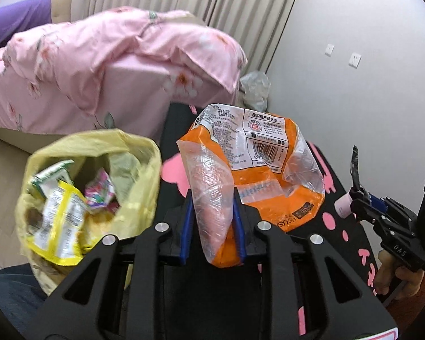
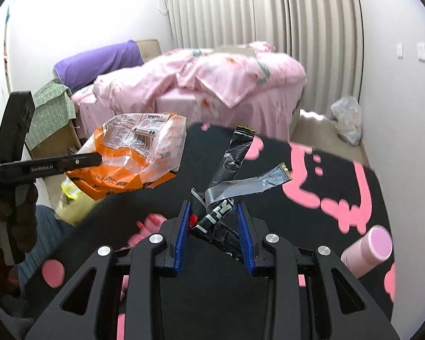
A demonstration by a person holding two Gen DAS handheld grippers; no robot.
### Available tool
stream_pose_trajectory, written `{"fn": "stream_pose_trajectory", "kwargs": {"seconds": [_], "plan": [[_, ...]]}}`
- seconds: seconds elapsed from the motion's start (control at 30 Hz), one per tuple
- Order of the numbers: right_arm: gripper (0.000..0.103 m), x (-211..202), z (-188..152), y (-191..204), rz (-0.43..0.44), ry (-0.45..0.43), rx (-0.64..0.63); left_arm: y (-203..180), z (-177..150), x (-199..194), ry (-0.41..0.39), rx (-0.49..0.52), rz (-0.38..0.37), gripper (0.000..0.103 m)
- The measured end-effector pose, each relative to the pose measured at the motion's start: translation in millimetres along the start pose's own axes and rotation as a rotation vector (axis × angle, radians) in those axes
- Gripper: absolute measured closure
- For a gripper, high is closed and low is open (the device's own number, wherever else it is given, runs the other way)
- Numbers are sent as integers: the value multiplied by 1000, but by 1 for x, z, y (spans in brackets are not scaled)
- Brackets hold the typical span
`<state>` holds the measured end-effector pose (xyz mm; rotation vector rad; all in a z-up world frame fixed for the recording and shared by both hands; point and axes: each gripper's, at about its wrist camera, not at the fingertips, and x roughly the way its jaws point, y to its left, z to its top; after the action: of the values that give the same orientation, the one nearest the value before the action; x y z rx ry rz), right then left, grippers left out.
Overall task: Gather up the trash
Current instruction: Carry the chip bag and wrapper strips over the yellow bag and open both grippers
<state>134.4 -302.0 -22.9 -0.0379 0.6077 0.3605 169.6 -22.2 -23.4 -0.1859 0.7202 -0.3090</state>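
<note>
My left gripper (image 1: 212, 201) is shut on a crumpled orange and clear plastic package (image 1: 257, 153), lifted above the black table. Beside it on the left, a yellow trash bag (image 1: 138, 170) stands open with several wrappers inside. My right gripper (image 2: 214, 206) is shut on crumpled black and silver stick wrappers (image 2: 235, 153), whose ends stick up and out past the fingers. In the right wrist view the left gripper (image 2: 97, 158) holds the orange package (image 2: 133, 155) at the left. In the left wrist view the right gripper (image 1: 355, 191) shows at the far right with a black wrapper (image 1: 354, 164).
The black table cover with pink shapes (image 2: 325, 175) bears a pink bottle (image 2: 368, 249) lying near its right side. Behind is a bed with pink bedding (image 2: 212, 85) and a purple pillow (image 2: 99, 62). A clear plastic bag (image 2: 347, 119) lies on the floor by the wall.
</note>
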Motion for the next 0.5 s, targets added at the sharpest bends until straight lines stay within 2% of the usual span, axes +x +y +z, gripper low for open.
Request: {"fn": "stream_pose_trajectory", "kwargs": {"seconds": [0.23,0.5], "plan": [[72,-9,36,48,52,-55,-91,37,4,-49,-100,-39,65,80],[72,3,65,107,116,-56,-189,94,-10,-90,-154,-92,149,80]]}}
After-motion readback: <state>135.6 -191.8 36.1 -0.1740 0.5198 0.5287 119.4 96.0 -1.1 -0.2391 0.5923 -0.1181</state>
